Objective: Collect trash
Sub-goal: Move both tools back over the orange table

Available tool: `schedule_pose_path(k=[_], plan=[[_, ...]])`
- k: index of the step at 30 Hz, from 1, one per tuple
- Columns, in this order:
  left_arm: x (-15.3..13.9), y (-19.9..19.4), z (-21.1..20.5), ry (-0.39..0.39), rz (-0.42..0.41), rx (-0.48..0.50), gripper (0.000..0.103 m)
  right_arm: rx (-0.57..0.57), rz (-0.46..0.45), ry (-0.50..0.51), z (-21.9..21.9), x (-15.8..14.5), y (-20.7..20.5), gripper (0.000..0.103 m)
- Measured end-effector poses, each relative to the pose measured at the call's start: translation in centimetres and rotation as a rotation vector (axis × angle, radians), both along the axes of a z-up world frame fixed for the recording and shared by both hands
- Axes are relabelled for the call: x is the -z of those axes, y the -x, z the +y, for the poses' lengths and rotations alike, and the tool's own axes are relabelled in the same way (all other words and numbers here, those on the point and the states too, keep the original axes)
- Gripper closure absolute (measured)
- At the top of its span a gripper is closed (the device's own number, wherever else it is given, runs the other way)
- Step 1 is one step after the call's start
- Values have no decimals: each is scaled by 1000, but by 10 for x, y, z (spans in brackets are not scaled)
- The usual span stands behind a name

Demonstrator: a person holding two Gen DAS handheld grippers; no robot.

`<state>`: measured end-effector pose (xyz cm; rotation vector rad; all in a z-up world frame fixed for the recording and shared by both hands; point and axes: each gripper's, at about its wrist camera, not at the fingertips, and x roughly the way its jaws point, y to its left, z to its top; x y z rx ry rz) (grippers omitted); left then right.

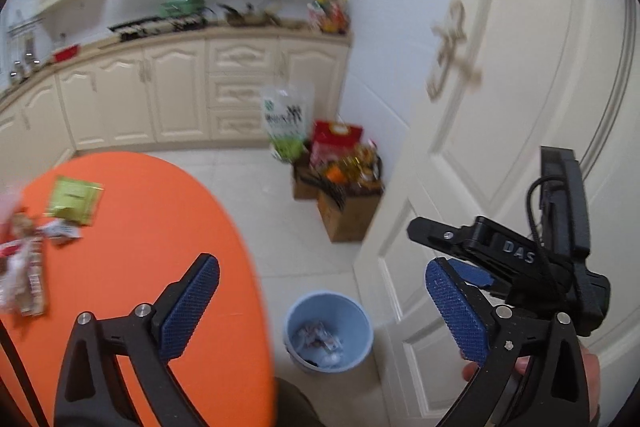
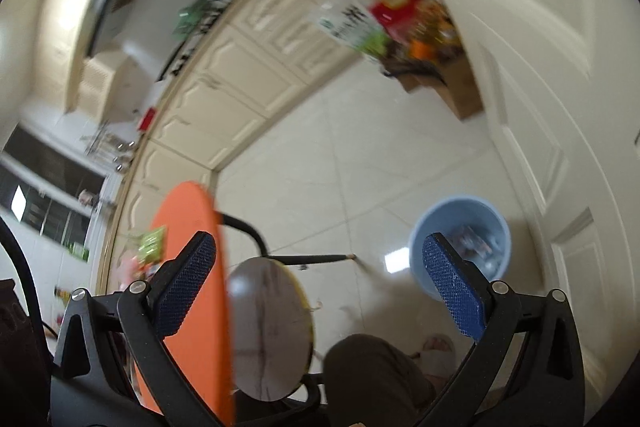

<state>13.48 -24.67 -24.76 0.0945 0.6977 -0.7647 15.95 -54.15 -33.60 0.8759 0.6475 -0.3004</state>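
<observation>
A light blue trash bin (image 1: 328, 331) stands on the floor beside the orange table (image 1: 140, 267), with wrappers inside; it also shows in the right wrist view (image 2: 460, 251). On the table's left lie a green packet (image 1: 74, 201) and a heap of crumpled wrappers (image 1: 24, 267). My left gripper (image 1: 324, 307) is open and empty, above the table edge and the bin. My right gripper (image 2: 324, 287) is open and empty, tilted, above the floor by the bin. The right gripper's body (image 1: 520, 259) shows in the left wrist view at right.
A white door (image 1: 520, 107) stands close on the right. Cardboard boxes with groceries (image 1: 340, 187) and a green bag (image 1: 284, 123) sit on the floor by the cream cabinets (image 1: 160, 95). A round stool (image 2: 268, 327) and the person's knee (image 2: 372, 375) are below the table.
</observation>
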Motion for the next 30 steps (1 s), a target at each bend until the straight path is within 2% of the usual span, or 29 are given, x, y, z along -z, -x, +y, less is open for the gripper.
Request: schedule_pose_path(k=[7, 13, 19, 26, 30], plan=[[-33, 47, 119, 82, -113, -166, 1, -140, -80, 195, 94, -80, -24, 0], [-53, 79, 218, 108, -204, -321, 1, -244, -111, 376, 179, -128, -48, 0], [-54, 112, 293, 79, -249, -448, 1, -347, -143, 479, 253, -153, -67, 0], [-60, 161, 364, 67, -289, -584, 1, -442, -160, 581, 315, -162, -80, 0], [-54, 174, 375, 50, -282, -621, 1, -485, -161, 621, 340, -162, -85, 0]])
